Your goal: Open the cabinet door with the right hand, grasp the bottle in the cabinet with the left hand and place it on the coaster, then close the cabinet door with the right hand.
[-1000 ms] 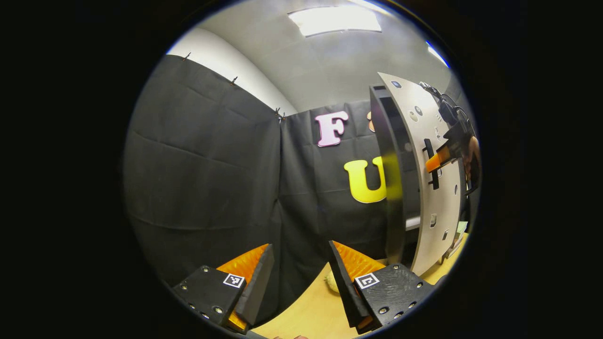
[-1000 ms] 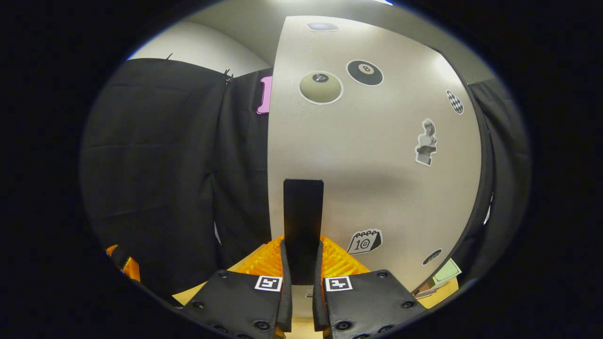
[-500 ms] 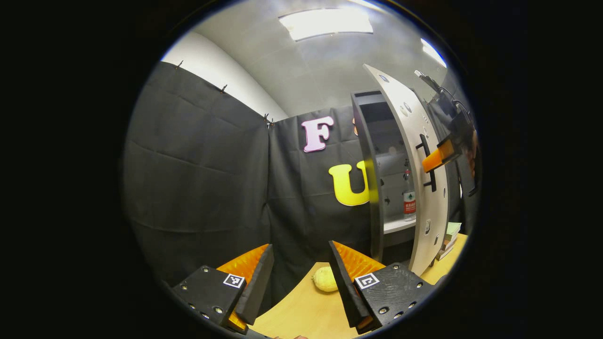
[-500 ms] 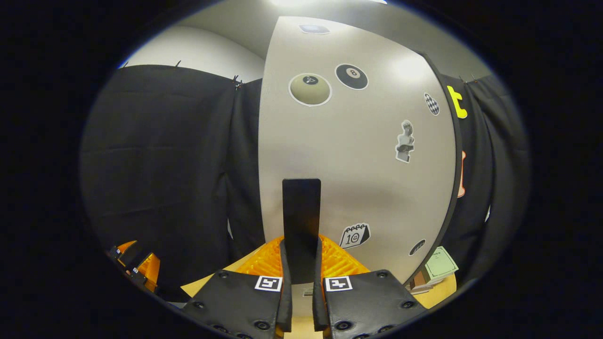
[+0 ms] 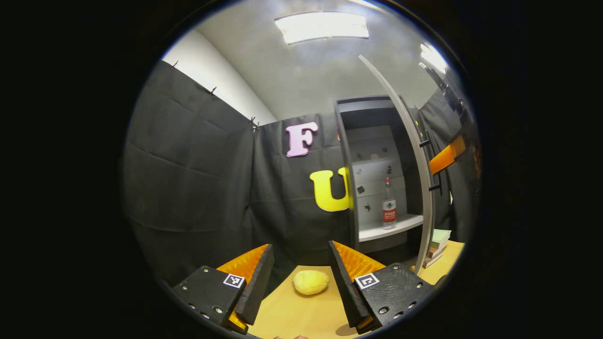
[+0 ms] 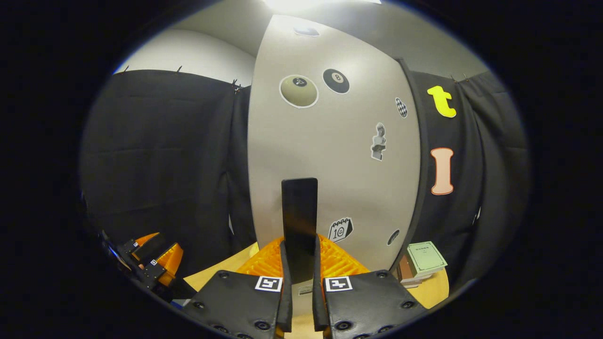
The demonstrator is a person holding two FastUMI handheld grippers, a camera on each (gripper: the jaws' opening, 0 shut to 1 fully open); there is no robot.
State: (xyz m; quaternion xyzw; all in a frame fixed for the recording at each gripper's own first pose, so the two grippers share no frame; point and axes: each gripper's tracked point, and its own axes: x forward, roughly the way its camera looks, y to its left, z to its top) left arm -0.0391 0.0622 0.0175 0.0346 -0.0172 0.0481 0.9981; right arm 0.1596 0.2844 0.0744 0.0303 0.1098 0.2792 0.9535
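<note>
left hand-held gripper (image 5: 301, 278) apart, sees bottle (image 5: 388, 205) | right hand-held gripper (image 6: 301, 263) clamped on door handle (image 6: 299, 221)

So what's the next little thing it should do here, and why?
Probably reach the open left tool toward the bottle. The cabinet door already stands wide, held by the right tool shut on its handle, and the bottle stands upright on the shelf.

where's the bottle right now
In the left gripper view the bottle stands upright on the white shelf inside the open cabinet, right of centre, just left of the door.
</note>
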